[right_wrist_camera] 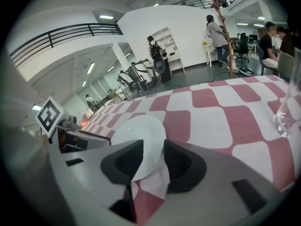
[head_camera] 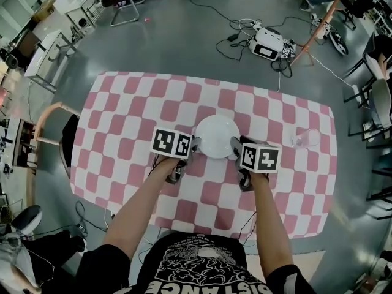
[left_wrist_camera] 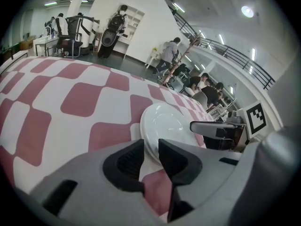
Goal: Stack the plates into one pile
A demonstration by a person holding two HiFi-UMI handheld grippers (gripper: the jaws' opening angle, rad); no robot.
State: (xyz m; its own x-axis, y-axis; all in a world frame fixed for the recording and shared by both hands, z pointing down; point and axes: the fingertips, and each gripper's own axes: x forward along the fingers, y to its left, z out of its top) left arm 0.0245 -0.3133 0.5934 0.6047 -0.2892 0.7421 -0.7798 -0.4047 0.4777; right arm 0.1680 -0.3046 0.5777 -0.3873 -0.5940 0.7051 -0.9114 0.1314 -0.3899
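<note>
Head view puts the white plates (head_camera: 216, 136), seemingly one pile, mid-way across the table (head_camera: 122, 118); left gripper (head_camera: 195, 144) and right gripper (head_camera: 234, 145) flank its rim, jaws slack around the edge without pinching, likely so it rests freely.

In the head view the marker cubes (head_camera: 172, 143) cover most of the left gripper (head_camera: 193, 147) and the right gripper (head_camera: 235, 147), so their pads do not show there. In each gripper view the near rim of the white plate (left_wrist_camera: 164, 124) goes out of sight behind the jaws, and whether it is one plate or several cannot be told. The glass (right_wrist_camera: 288, 112) is cut off by the right gripper view's edge. The chair (head_camera: 43, 124) sits partly under the table (head_camera: 122, 103). The person's torso (head_camera: 196, 265) runs off the bottom edge
</note>
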